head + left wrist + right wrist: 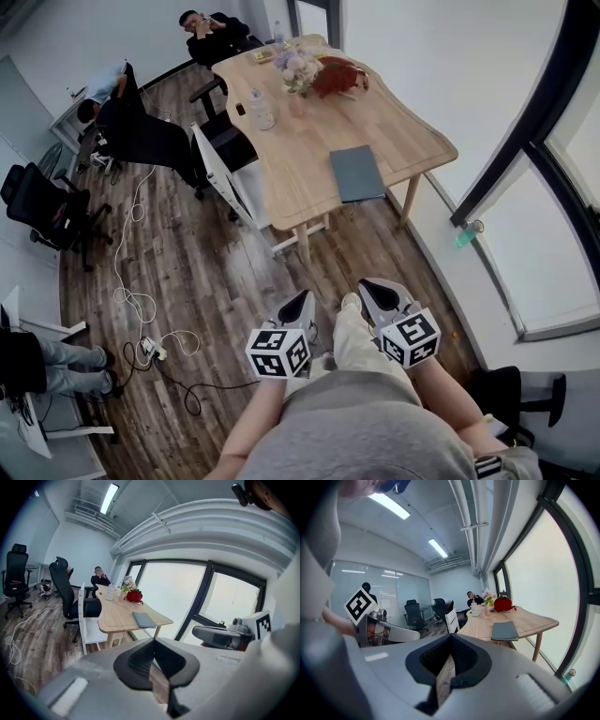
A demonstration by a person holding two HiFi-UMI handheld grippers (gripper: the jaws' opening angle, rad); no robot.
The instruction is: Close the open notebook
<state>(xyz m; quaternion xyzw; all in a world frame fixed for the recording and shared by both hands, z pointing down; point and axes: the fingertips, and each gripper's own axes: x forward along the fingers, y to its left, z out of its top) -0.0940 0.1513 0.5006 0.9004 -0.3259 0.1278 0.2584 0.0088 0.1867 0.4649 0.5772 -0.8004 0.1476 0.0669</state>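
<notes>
Room: office with a wood floor (187, 281); I stand well apart from the table (403, 122).
Notebook (356, 173): flat near the table's front edge, seemingly already closed.
Left gripper (304, 298), right gripper (373, 285): jaws pressed together, empty.
Risk: my nudge could slide it off that edge.
</notes>
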